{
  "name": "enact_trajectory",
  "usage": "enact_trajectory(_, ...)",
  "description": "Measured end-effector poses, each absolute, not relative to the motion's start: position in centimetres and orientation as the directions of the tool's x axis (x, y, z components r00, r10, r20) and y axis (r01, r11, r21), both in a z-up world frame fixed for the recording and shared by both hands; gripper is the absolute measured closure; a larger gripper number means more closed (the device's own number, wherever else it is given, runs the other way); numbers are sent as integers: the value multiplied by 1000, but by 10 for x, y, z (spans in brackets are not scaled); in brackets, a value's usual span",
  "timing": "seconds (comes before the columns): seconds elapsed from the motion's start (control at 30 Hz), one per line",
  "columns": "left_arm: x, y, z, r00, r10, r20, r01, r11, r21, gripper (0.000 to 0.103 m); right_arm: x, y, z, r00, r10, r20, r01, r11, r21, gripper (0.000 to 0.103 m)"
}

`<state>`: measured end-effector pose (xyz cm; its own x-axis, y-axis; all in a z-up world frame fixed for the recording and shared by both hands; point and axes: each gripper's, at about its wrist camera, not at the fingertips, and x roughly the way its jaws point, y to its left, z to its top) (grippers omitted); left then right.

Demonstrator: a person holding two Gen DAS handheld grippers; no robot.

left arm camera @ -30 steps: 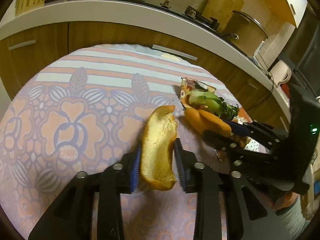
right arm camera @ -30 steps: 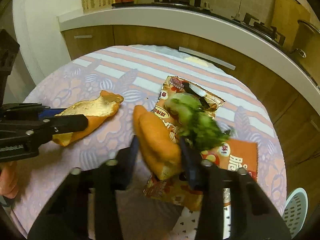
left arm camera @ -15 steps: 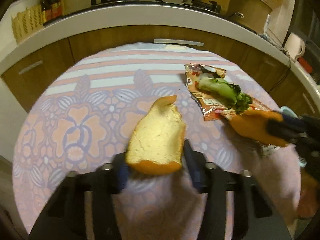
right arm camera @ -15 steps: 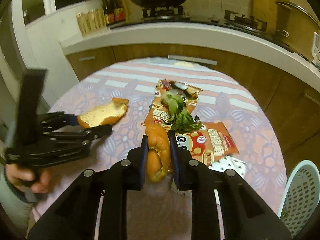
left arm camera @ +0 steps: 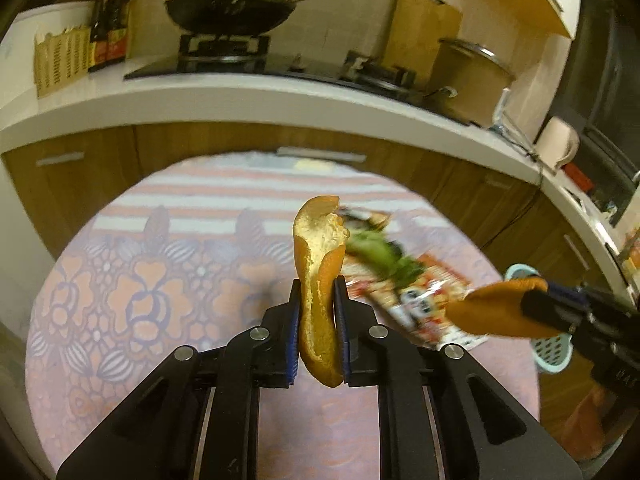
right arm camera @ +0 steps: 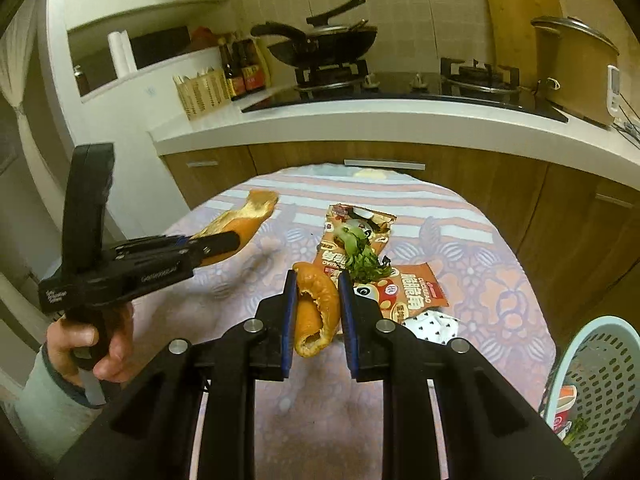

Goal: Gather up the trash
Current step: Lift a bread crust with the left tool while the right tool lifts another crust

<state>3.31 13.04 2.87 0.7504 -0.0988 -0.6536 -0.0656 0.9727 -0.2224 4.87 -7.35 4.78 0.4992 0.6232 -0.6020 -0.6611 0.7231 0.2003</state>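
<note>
Peel pieces are pinched, one in the left gripper [left arm camera: 319,334] fingers, one in the right gripper [right arm camera: 317,312], both above the counter [right arm camera: 480,280], and a loose grip could drop them before the basket [right arm camera: 592,384] at near right.

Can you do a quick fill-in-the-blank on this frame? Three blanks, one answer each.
1. Each gripper is shut on a piece of orange ____.
2. The green vegetable scrap lies on a snack ____ on the table.
3. The perforated basket stands off the table edge on the ____ gripper's side.

Missing words: peel; wrapper; right
</note>
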Motion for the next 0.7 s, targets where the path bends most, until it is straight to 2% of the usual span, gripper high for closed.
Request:
enact_trajectory(0.13, 33, 110, 34, 757, -130, -640, -23, 974, -224, 90, 30, -88, 44, 504, 614, -608, -665, 725, 181, 86)
enact_trajectory(0.37, 31, 91, 25, 743, -175, -646, 18, 970, -242, 90, 6, -116, -19, 469, 541, -698, -608, 772, 189, 85)
enact_trajectory(0.53, 28, 83, 25, 741, -195, -642, 43, 969, -245, 90, -4, -130, -40, 430, 534, -728, -588, 778, 222, 80)
enact_trajectory(0.6, 27, 81, 26, 742, -203, -639, 50, 967, -249, 90, -8, -129, -42, 429, 530, -732, -587, 779, 220, 66)
enact_trajectory(0.63, 26, 80, 27, 743, -205, -638, 53, 967, -249, 89, -8, -127, -43, 428, 521, -738, -584, 783, 214, 50)
enact_trajectory(0.7, 24, 76, 28, 744, -208, -635, 60, 967, -247, 89, -8, -122, -44, 443, 499, -745, -583, 791, 183, 45)
